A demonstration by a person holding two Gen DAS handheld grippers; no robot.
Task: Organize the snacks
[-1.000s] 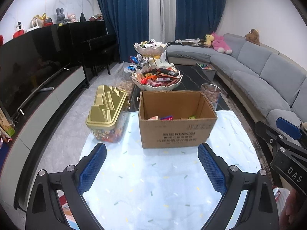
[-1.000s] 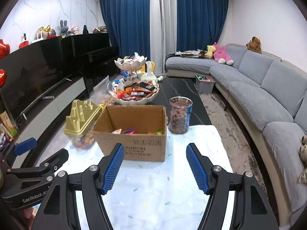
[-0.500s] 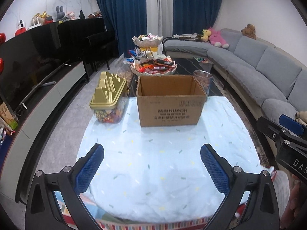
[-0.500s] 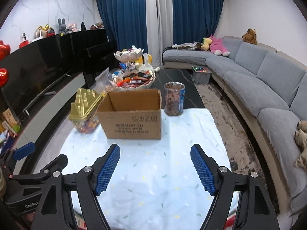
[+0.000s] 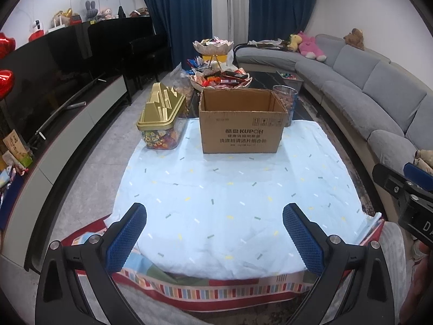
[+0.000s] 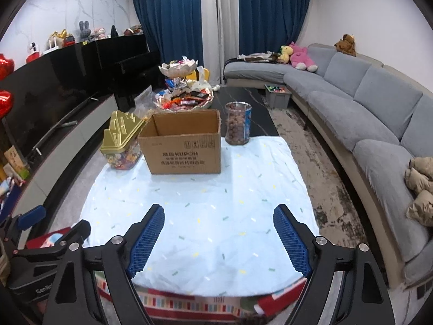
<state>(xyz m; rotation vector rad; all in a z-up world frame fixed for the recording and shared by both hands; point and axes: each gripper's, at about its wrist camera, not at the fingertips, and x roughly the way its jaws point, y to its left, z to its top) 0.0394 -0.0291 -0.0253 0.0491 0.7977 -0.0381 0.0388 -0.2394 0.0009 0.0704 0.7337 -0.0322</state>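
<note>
Pale blue speckled cloth (image 5: pixel 230 203) lay bare; my left gripper (image 5: pixel 215 233) gaped empty, my right gripper (image 6: pixel 219 234) just widening, nothing between; brown cardboard box (image 5: pixel 242 120) far, risking overreach and cloth snag.

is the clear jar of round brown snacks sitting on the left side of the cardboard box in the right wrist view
No, the clear jar stands at the right rear corner of the cardboard box; the gold-lidded container is on the left.

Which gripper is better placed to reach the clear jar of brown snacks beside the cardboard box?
Probably the right gripper: the jar stands on the right side of the cardboard box, with bare cloth in front. From the left gripper, the box half hides it. Both are open and empty.
</note>
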